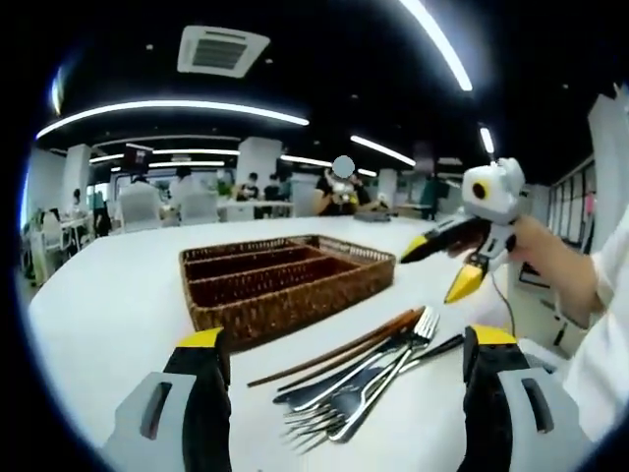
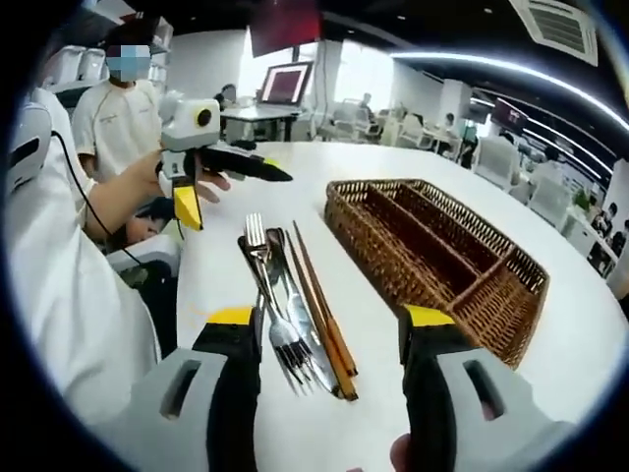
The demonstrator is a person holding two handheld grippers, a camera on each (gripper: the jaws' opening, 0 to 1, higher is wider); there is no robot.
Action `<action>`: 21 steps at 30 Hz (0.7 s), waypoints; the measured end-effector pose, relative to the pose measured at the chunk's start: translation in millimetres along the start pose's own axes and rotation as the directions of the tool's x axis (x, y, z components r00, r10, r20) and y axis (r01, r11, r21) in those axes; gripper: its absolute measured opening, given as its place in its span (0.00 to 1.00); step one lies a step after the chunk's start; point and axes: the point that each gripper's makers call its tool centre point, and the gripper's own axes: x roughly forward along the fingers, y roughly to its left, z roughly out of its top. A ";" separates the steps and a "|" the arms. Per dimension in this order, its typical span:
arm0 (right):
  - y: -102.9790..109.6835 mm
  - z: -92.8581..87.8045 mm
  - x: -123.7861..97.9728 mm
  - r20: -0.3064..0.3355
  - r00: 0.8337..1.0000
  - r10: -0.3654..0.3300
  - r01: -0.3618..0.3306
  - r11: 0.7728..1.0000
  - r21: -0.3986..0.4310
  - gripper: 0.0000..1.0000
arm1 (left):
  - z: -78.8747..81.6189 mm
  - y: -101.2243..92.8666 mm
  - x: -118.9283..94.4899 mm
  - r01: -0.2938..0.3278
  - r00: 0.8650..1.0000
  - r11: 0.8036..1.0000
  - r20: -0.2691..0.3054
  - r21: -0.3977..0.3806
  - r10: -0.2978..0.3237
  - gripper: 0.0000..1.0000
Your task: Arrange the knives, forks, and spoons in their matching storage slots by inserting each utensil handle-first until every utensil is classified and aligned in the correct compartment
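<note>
A brown wicker cutlery tray [image 1: 295,310] [image 2: 511,324] with long empty compartments sits on the white table. In front of it lies a pile of forks [image 1: 339,418] [image 2: 260,246], knives [image 1: 324,385] [image 2: 305,334] and brown wooden chopsticks [image 1: 334,354] [image 2: 319,295]. My left gripper [image 1: 344,339] [image 2: 234,197] hovers open just before the pile, holding nothing. My right gripper [image 2: 330,317] [image 1: 439,267] is open too, above the pile's near end, with its jaws on either side of the fork tines and chopstick ends.
The white table [image 1: 108,305] [image 2: 393,187] stretches far beyond the tray. A person's white sleeve [image 1: 609,354] [image 2: 69,295] lies along the table edge. Chairs, desks and seated people fill the office behind.
</note>
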 end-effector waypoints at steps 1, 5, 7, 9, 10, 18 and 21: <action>-0.4 1.2 2.0 -0.005 1.000 0.005 -0.005 1.000 -0.005 0.56 | -0.1 0.2 -0.7 0.000 1.000 1.000 0.001 0.000 0.000 1.00; -1.6 3.3 8.8 -0.025 1.000 0.018 -0.019 0.999 -0.026 0.54 | -0.2 2.6 -2.7 -0.008 1.000 1.000 0.003 0.007 0.008 1.00; -2.9 4.1 12.8 -0.034 0.999 0.025 -0.026 0.999 -0.033 0.52 | -0.8 3.1 -3.1 -0.009 1.000 1.000 0.003 0.007 0.009 1.00; -3.1 5.2 16.7 -0.041 0.999 0.035 -0.037 0.998 -0.042 0.50 | -1.9 2.9 -3.2 -0.008 1.000 1.000 0.001 0.008 0.008 1.00; -3.1 6.1 18.4 -0.042 0.998 0.038 -0.040 0.998 -0.046 0.50 | -2.2 2.8 -3.3 -0.007 1.000 1.000 0.000 0.009 0.007 1.00; -12.4 6.9 18.3 -0.075 0.997 0.034 -0.039 0.997 -0.062 0.39 | -5.1 1.8 -9.3 -0.013 1.000 1.000 -0.009 0.010 0.013 1.00; -10.0 5.8 17.8 -0.088 0.995 0.041 -0.047 0.996 -0.072 0.36 | -6.1 -0.7 -10.2 -0.015 1.000 1.000 -0.009 0.006 0.015 1.00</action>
